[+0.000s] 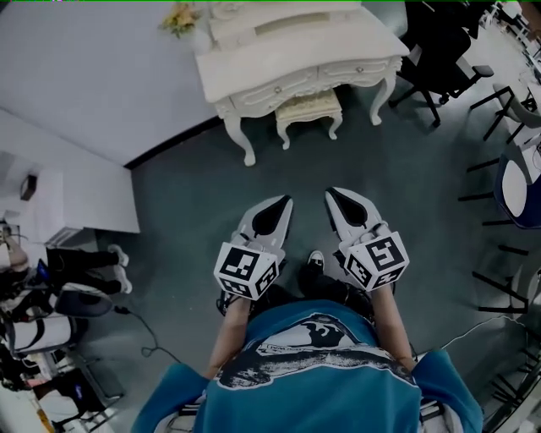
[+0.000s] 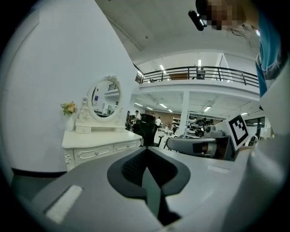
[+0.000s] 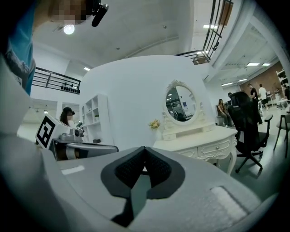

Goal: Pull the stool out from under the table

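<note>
Blk office chair (image 1: 435, 51) top rt, flowers (image 1: 179, 17) top left, oval mirror (image 2: 106, 97), grey floor (image 1: 194, 203)

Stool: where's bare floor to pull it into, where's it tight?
Free: grey floor in front of the stool, left to the white cabinet. Crowded: black office chair at right; stool tucked between the table legs.

Cream stool (image 1: 309, 108), white table (image 1: 292, 61), grey floor (image 1: 190, 199)

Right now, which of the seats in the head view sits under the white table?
The cream cushioned stool, tucked between the white table's legs. The black office chair stands beside the table, not under it.
</note>
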Action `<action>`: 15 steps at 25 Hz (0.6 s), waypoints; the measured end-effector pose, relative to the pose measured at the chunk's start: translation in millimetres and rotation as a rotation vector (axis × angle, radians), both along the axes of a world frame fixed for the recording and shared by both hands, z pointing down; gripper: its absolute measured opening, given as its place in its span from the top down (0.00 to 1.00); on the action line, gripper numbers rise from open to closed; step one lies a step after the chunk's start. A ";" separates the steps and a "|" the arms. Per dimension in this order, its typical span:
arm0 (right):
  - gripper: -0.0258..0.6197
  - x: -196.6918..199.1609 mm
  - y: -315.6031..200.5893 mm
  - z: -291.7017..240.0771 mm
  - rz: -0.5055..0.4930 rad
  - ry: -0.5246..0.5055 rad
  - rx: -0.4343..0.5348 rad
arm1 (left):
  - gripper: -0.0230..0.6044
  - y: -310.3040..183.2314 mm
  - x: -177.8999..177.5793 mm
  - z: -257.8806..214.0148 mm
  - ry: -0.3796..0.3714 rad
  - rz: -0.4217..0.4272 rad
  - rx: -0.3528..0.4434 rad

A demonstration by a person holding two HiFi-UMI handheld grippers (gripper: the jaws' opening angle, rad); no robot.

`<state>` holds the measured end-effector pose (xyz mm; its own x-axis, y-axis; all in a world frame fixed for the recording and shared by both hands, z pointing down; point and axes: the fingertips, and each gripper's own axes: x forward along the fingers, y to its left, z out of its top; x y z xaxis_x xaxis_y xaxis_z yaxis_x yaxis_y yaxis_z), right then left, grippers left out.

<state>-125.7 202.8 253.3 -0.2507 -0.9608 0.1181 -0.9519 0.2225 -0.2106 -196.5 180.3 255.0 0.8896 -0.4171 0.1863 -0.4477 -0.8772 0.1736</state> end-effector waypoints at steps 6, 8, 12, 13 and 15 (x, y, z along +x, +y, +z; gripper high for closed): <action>0.96 24.1 -13.0 7.0 -0.018 -0.032 -0.004 | 0.94 -8.7 22.6 4.8 -0.035 -0.014 -0.006; 0.96 26.7 -15.6 9.4 -0.026 -0.039 -0.005 | 0.94 -12.4 25.2 5.2 -0.039 -0.026 -0.004; 0.96 31.5 -14.3 14.0 -0.029 -0.057 -0.010 | 0.94 -14.6 30.8 8.2 -0.058 -0.032 -0.003; 0.96 33.1 -14.6 15.3 -0.027 -0.062 -0.013 | 0.94 -15.7 32.8 9.1 -0.062 -0.028 -0.003; 0.96 35.4 -17.2 18.5 -0.021 -0.068 -0.020 | 0.94 -19.9 36.5 11.6 -0.070 -0.020 -0.008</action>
<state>-90.3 185.6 271.7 -0.2787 -0.9529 0.1195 -0.9305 0.2372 -0.2792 -160.0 160.4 266.6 0.8657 -0.4332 0.2509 -0.4767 -0.8664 0.1485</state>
